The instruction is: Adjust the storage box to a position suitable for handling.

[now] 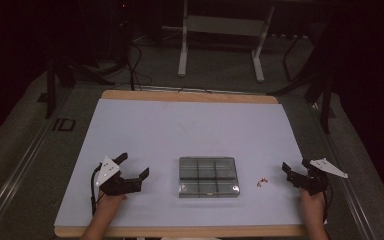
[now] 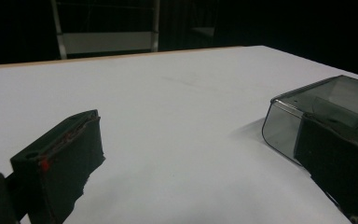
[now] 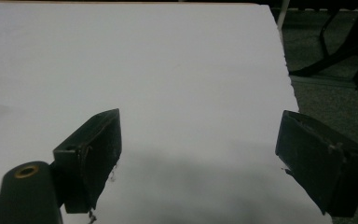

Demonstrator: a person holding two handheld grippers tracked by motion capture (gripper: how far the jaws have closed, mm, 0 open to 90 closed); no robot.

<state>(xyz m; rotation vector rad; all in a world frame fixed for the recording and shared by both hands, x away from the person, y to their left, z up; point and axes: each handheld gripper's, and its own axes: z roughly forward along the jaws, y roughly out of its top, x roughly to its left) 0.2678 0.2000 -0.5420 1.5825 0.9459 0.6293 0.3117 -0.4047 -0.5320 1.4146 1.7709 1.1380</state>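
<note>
Dim room, dark floor and a white frame (image 1: 220,45) beyond the table (image 1: 190,125), whose pale top carries very little. Near its front edge, about in the middle, sits the box (image 1: 209,176): a flat, clear, smoky-grey case with a lid, divided into a grid of small compartments, two rows of three as far as I can make out. From above I cannot tell whether any compartment holds anything; they look empty, but the lid glares. Just to the right of the box, apart from it, lies a small reddish bit (image 1: 262,182) on the bare top, too small to name. The left gripper (image 1: 132,167) rests low on the table left of the box, jaws spread wide with nothing between them; in the left gripper view the box (image 2: 326,107) shows close behind the right-hand jaw, near but, I judge, not touched. The right gripper (image 1: 296,167) sits near the right edge, well apart from the box, its jaws likewise wide and empty, pointed across bare table. To me this reads as the start: both hands parked, nothing gripped. The next move likely calls for one gripper to steady the box while the other works the lid, or for the right one to close in on the reddish bit with a fine, low pinch.
</note>
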